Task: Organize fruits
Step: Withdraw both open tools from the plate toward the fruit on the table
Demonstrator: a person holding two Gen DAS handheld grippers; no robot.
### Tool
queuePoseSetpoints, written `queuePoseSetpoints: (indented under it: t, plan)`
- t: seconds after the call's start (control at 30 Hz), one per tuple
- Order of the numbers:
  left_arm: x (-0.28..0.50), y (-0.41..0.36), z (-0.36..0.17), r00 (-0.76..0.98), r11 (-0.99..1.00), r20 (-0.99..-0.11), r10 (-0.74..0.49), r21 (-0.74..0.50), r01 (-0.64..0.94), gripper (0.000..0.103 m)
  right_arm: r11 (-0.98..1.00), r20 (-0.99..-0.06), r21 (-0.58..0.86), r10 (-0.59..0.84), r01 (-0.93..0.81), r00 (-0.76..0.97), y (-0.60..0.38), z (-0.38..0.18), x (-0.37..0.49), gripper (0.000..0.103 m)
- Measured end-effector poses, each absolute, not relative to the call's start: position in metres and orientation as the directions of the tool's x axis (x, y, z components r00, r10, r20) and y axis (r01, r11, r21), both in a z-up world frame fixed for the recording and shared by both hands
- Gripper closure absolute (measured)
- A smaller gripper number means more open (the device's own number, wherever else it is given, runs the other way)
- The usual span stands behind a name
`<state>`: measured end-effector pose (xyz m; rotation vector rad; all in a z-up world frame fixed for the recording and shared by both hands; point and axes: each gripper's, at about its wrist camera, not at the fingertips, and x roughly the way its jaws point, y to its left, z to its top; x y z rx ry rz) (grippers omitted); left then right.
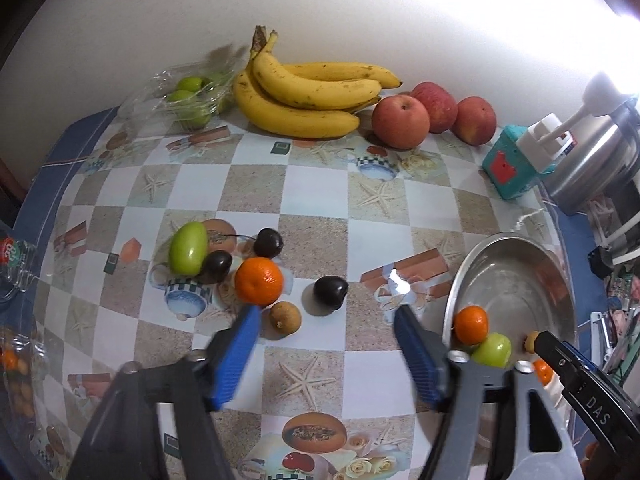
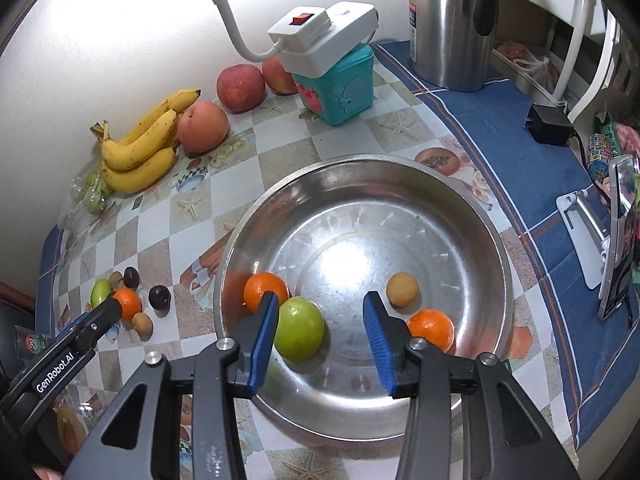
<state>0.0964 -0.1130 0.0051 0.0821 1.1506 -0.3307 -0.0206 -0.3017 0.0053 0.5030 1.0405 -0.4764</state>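
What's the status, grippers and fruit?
Left gripper open, empty, over loose table fruit. Right gripper open, empty, over round steel bowl holding four fruits. Nothing blocking.

A polished metal bowl is mirroring the lamp glare. Glossy printed plastic sheeting is covering the bench. The kettle is showing brushed steel, and crinkled clear plastic is wrapping green fruit.

Left gripper, right gripper: black frames, blue ribbed jaws, silver screws.
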Motion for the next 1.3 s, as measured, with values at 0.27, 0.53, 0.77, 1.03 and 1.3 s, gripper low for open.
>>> queuePoseSetpoints:
  t: [0.27, 0.53, 0.77, 1.03, 1.3]
  plan:
    - [0.097, -0.108, -0.001, 0.382, 0.964, -0.913, -0.141, -0.039, 0.261, 0.0, 0.793, -0.894, 0.146, -0.151, 0.591, 0.423, -0.301, 0.005, -0.021, 0.03]
    - [0.098, -0.106, -0.003, 0.389, 0.968, -0.914, -0.117, -0.018, 0.25, 0.0, 0.797, -0.892, 0.134, -0.163, 0.589, 0.422, -0.299, 0.003, -0.02, 0.016]
    - [0.098, -0.105, -0.003, 0.395, 0.969, -0.913, -0.103, -0.003, 0.246, 0.0, 0.795, -0.887, 0.11, -0.192, 0.596, 0.42, -0.3, 0.003, -0.021, 0.005]
    - [0.098, -0.103, 0.003, 0.429, 0.967, -0.898, -0.104, 0.01, 0.254, 0.0, 0.785, -0.878, 0.139, -0.184, 0.603, 0.442, -0.301, 0.002, -0.022, 0.005]
    - [0.108, -0.081, 0.006, 0.46, 0.971, -0.886, -0.052, 0.063, 0.23, 0.0, 0.798, -0.878, 0.149, -0.164, 0.583, 0.449, -0.293, -0.001, -0.016, 0.005]
